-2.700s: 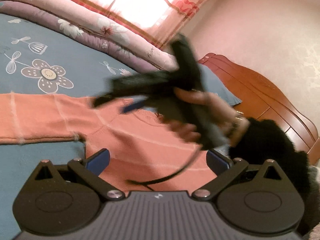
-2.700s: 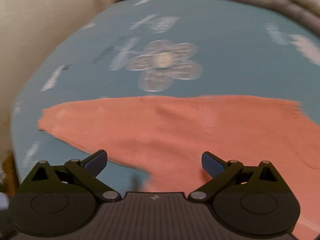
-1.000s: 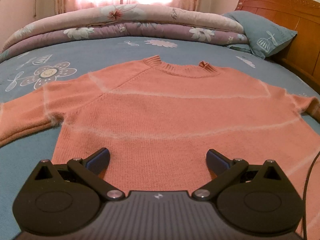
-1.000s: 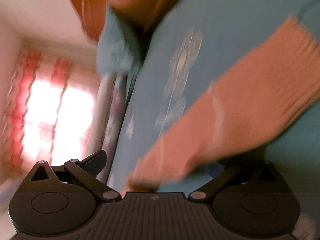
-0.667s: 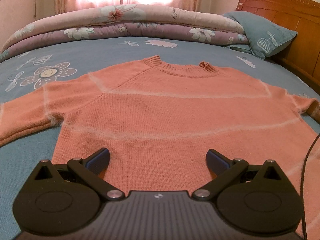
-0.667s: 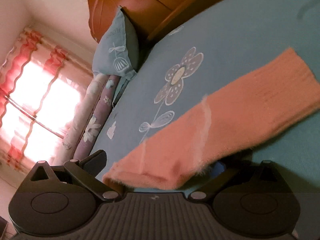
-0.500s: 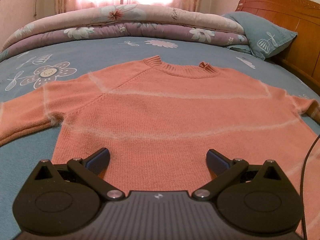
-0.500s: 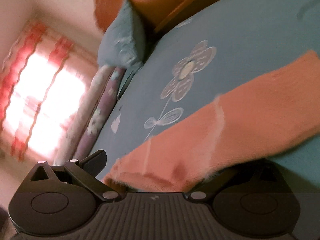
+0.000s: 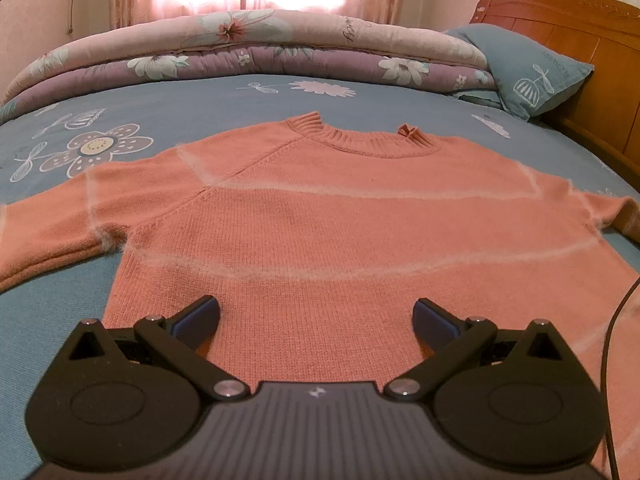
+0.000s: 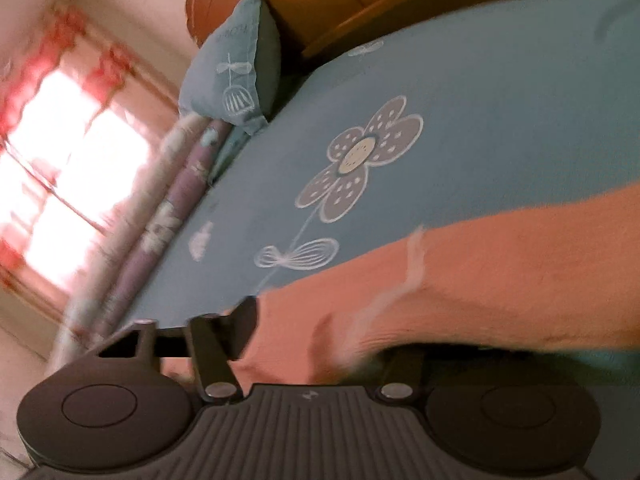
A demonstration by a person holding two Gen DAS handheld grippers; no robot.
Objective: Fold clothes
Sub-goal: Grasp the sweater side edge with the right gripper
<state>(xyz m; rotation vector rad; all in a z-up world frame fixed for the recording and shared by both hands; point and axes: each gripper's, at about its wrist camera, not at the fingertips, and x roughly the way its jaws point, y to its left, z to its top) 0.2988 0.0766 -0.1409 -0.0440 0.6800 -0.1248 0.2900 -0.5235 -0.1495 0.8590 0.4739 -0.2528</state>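
The sweater (image 9: 320, 232) is laid flat, unfolded; every fold is left. The sleeve (image 10: 460, 292) is being clamped by the closing right gripper (image 10: 328, 340); the left gripper (image 9: 316, 320) is held wide open, empty.

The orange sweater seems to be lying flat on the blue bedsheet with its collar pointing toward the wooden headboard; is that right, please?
Not quite: the orange sweater does lie flat on the blue bedsheet, but its collar points toward the rolled floral quilt under the window. The wooden headboard stands to the side. The left wrist view shows this.
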